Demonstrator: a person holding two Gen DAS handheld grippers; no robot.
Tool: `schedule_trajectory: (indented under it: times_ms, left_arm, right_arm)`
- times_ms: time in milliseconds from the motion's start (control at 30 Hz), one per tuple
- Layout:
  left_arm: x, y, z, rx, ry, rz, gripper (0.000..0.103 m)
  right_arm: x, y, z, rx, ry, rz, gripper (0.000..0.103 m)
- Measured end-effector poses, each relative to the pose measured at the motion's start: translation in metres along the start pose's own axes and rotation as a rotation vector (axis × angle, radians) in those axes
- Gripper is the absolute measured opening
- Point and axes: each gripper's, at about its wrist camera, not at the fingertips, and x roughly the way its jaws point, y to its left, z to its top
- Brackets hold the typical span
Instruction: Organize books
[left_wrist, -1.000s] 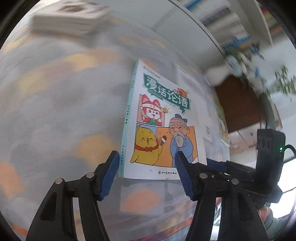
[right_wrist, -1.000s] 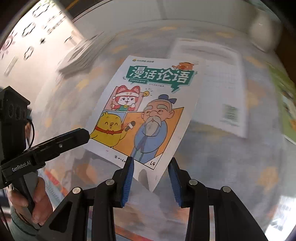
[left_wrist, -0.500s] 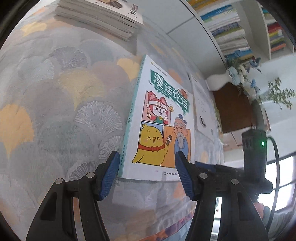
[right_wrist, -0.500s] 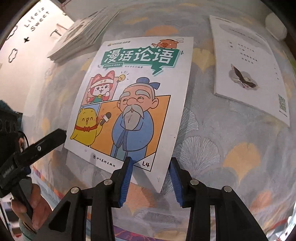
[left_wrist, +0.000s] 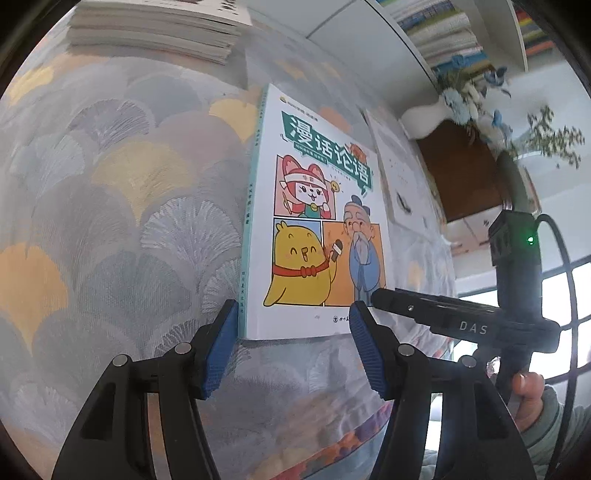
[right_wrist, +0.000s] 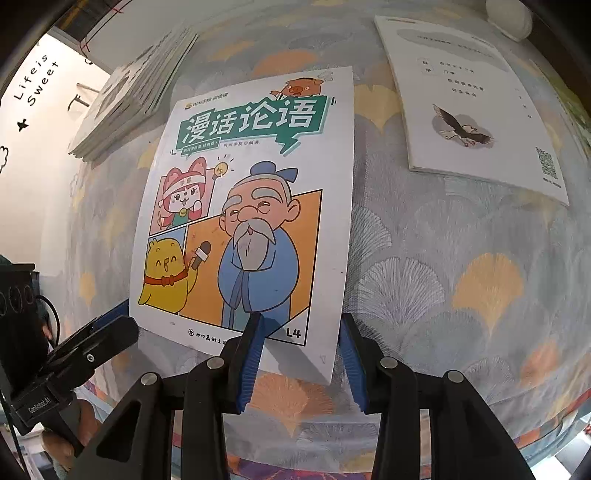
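Comic-cover paperback book (left_wrist: 314, 221), white with a green title banner, a yellow chick and a bearded man in blue, lies flat, cover up, on the grey fan-patterned tablecloth with yellow and orange leaves (left_wrist: 122, 206). Its near edge sits close to the table's near edge.

Left gripper (left_wrist: 291, 347), black arms with blue ribbed pads: jaws apart, straddling the book's near left corner. The left pad stands just beside the teal spine; the right pad stands over the cover's bottom margin. No squeeze visible; contact with the spine looks possible, but the view does not settle it.

Right gripper (right_wrist: 301, 362), same build: jaws apart, straddling the book's near right corner. Its left pad lies over the cover near the "L4" mark; its right pad stands just off the right edge, a gap showing. Nothing gripped. Right-hand fingers (left_wrist: 532, 391) show on its handle in the left wrist view.

Elsewhere on the cloth:
- stack of thin white-edged books (right_wrist: 136, 92), far left, well apart from the comic book
- white booklet with an eagle drawing and a QR code (right_wrist: 472, 107), flat, to the comic book's right, not touching it

White vase of blue flowers (left_wrist: 436, 118) stands beyond the far right end.
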Motion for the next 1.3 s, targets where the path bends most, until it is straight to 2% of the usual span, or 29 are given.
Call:
schedule_trajectory:
  times_ms: [167,233,267,333,367,400,500,600,667,700,767,867,900,967,1000,1100,1200,1300]
  left_arm:
    - [0.001,-0.003,0.004,0.016,0.023,0.014,0.059]
    - [-0.002,-0.004,0.005,0.011,0.022,-0.016,0.059]
    - [-0.006,-0.002,0.006,-0.004,0.015,-0.072,0.059]
    - [-0.016,0.008,0.009,-0.082,-0.012,-0.234,0.059]
    - [-0.018,0.013,0.011,-0.123,-0.018,-0.283,0.059]
    - [-0.016,0.017,0.012,-0.144,-0.012,-0.287,0.059]
    - [0.003,0.022,0.011,-0.120,0.054,-0.145,0.049]
    - [0.003,0.024,0.011,-0.132,0.039,-0.157,0.045]
    - [0.002,0.025,0.012,-0.143,0.033,-0.146,0.036]
    - [-0.001,0.024,0.012,-0.146,0.025,-0.160,0.034]
    - [-0.012,0.018,0.015,-0.142,-0.010,-0.230,0.022]
    - [-0.024,0.007,0.021,-0.121,-0.043,-0.302,0.020]
    - [-0.021,0.007,0.024,-0.101,-0.045,-0.278,0.020]
    - [-0.001,0.008,0.026,-0.058,-0.008,-0.148,0.018]
    - [0.009,0.012,0.027,-0.063,0.015,-0.110,0.017]
    - [0.018,0.015,0.031,-0.103,0.007,-0.153,0.015]
    - [0.016,0.005,0.036,-0.100,-0.015,-0.172,0.015]
    - [0.013,-0.002,0.041,-0.144,-0.004,-0.264,0.015]
  right_arm:
    - [-0.002,-0.007,-0.006,0.022,-0.040,0.032,0.041]
    - [-0.004,-0.010,-0.008,0.024,-0.053,0.041,0.042]
    - [-0.004,-0.010,-0.009,0.023,-0.063,0.043,0.043]
    - [-0.006,-0.012,-0.012,0.027,-0.076,0.050,0.045]
    - [-0.006,-0.013,-0.012,0.030,-0.083,0.060,0.046]
    - [-0.006,-0.013,-0.013,0.035,-0.092,0.069,0.046]
    - [-0.005,-0.014,-0.017,0.050,-0.116,0.089,0.046]
    - [-0.008,-0.018,-0.020,0.056,-0.136,0.102,0.046]
    - [-0.009,-0.021,-0.022,0.056,-0.146,0.117,0.046]
    - [-0.010,-0.023,-0.023,0.058,-0.149,0.125,0.046]
    - [-0.011,-0.025,-0.024,0.069,-0.154,0.140,0.046]
    - [-0.012,-0.034,-0.025,0.103,-0.159,0.187,0.046]
    - [-0.012,-0.037,-0.025,0.116,-0.160,0.204,0.047]
    - [-0.012,-0.041,-0.026,0.132,-0.163,0.233,0.047]
    - [-0.012,-0.043,-0.026,0.133,-0.162,0.239,0.047]
    - [-0.013,-0.044,-0.026,0.119,-0.161,0.248,0.047]
    - [-0.012,-0.044,-0.027,0.124,-0.164,0.268,0.048]
    - [-0.013,-0.051,-0.028,0.151,-0.128,0.309,0.049]
